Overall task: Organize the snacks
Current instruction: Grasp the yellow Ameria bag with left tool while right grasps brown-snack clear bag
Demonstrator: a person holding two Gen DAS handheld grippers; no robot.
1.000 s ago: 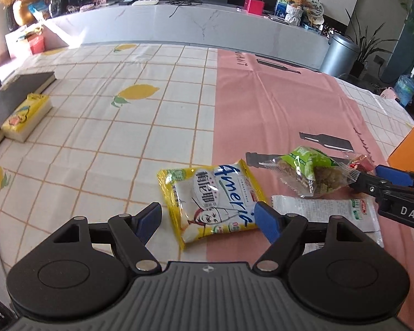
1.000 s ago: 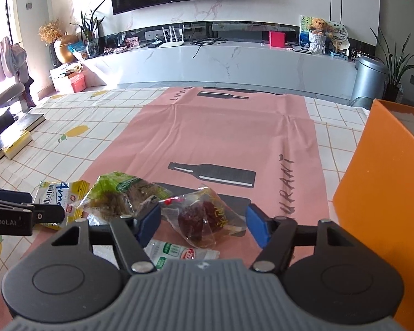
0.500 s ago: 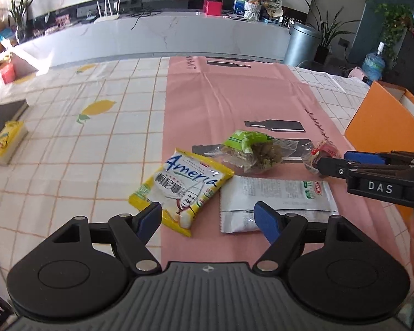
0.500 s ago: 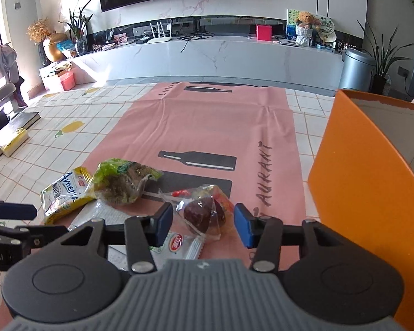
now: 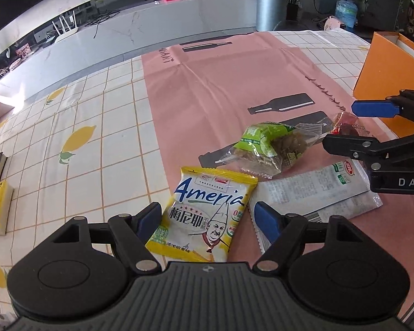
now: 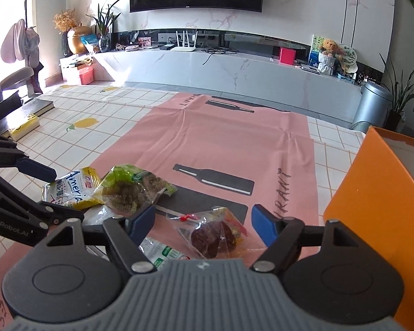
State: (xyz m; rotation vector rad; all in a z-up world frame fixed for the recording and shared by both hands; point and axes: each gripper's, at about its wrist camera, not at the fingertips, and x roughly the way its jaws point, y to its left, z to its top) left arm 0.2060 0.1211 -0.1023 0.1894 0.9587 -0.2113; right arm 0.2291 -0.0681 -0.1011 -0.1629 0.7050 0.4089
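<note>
Rolled since earlier, the left gripper [image 5: 208, 220] stood wide astride the yellow packet [image 5: 207, 215]. Right gripper [image 6: 202, 222] was opening around the date pouch [image 6: 212, 234], beside the orange box [image 6: 372, 207]; open mat [image 6: 234, 143] ahead.

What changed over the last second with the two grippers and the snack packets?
The right gripper narrowed around the clear packet of dark fruit and its jaws are now opening again, pads off it; the packet lies on the pink mat. The left gripper rolled and swung over the yellow Ameria packet, jaws wide throughout. The green packet, white packet and orange box stayed put.
</note>
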